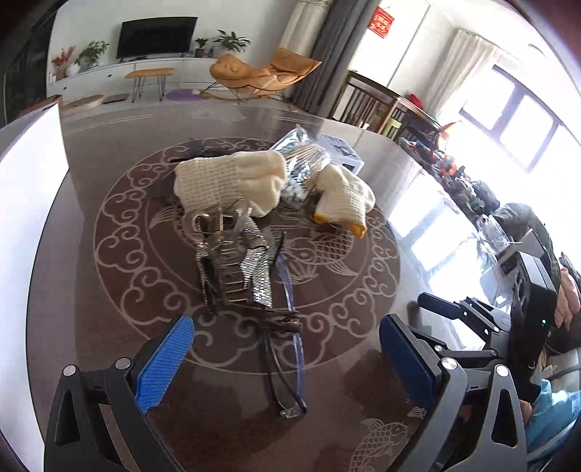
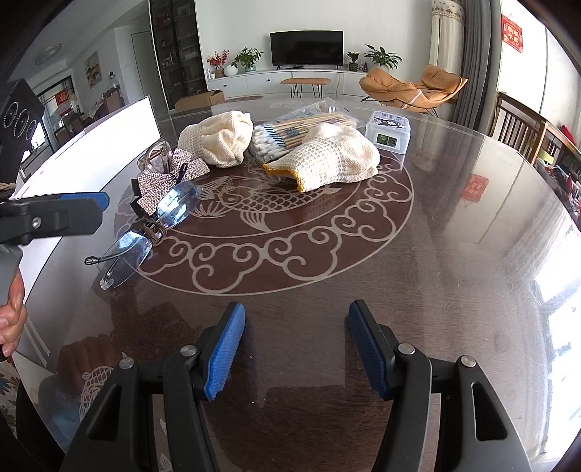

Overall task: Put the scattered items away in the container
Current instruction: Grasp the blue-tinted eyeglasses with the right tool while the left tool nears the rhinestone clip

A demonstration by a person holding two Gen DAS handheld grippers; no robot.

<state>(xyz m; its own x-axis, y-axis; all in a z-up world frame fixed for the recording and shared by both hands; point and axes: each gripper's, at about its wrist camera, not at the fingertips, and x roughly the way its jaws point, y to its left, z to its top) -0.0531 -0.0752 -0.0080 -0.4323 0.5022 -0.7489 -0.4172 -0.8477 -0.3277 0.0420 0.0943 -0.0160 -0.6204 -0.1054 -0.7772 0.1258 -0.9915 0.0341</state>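
1. The left gripper (image 1: 287, 359) hangs just above the glasses (image 1: 287, 348), its fingers (image 1: 165, 359) wide apart and empty. The glasses lie between them, which suggests they are the next pick.
2. The right gripper (image 2: 296, 348) waits low over bare bench (image 2: 454, 225), fingers (image 2: 225, 352) apart, holding nothing. It sits well away from the pile, probably to leave the left side room.
3. The items lie clustered mid-bench: glasses (image 2: 145, 232), a sequined bow (image 2: 163, 181), 2 knit gloves (image 2: 225, 139) (image 2: 337, 159), a swab packet (image 2: 290, 134) and a small lidded box (image 2: 387, 130).
4. A white container (image 2: 109, 145) stands at the bench's left edge, just beside the bow, so each carry should be short.
5. The box label is too small to read. A red wall hanging (image 2: 512, 29) carries characters I cannot make out.
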